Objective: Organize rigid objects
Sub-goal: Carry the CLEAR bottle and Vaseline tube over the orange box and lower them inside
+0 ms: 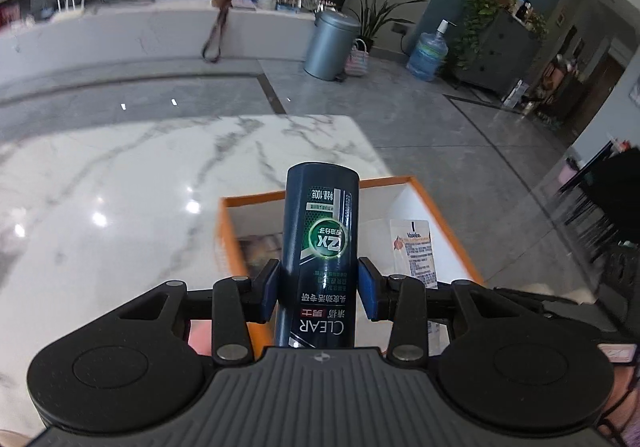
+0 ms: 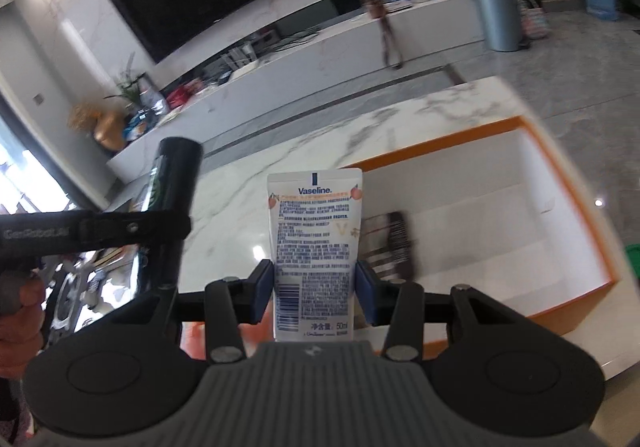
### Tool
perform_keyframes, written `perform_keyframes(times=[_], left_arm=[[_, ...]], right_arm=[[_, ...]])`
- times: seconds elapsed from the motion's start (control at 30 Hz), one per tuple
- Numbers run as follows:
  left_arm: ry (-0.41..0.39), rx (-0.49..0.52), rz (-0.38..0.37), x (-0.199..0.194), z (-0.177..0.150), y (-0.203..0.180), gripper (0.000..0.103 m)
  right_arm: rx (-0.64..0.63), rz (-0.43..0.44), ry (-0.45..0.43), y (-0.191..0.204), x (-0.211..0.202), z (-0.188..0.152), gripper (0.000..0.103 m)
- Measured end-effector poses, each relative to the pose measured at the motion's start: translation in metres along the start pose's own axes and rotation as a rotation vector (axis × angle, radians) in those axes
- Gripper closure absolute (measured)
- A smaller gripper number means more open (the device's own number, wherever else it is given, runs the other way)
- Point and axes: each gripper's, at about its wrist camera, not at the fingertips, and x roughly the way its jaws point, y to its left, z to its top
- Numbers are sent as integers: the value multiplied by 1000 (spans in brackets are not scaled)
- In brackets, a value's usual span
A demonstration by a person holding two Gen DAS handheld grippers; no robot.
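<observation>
My left gripper [image 1: 319,289] is shut on a dark blue CLEAR bottle [image 1: 320,243], held upright above the near left part of an orange-rimmed white box [image 1: 436,203]. My right gripper [image 2: 315,295] is shut on a white Vaseline tube [image 2: 314,243], held above the box's left edge [image 2: 520,123]. The tube also shows in the left wrist view [image 1: 414,251], and the bottle with the left gripper in the right wrist view [image 2: 172,183]. A dark striped object [image 2: 394,243] lies inside the box.
The box sits on a white marble table [image 1: 120,207] near its right edge. Beyond are grey floor, a metal bin [image 1: 330,45], a water jug [image 1: 428,53], plants and a long white TV bench [image 2: 280,79].
</observation>
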Motion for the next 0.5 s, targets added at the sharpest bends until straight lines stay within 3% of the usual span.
perform_keyframes(times=[0.23,0.5], left_arm=[[88,-60,-19,80,15,-15,57],[196,-191,4,170,11,-11,57]], right_arm=[[7,-108,67,-74,18,32,57],[-19,-120,180,-111,71,48,57]])
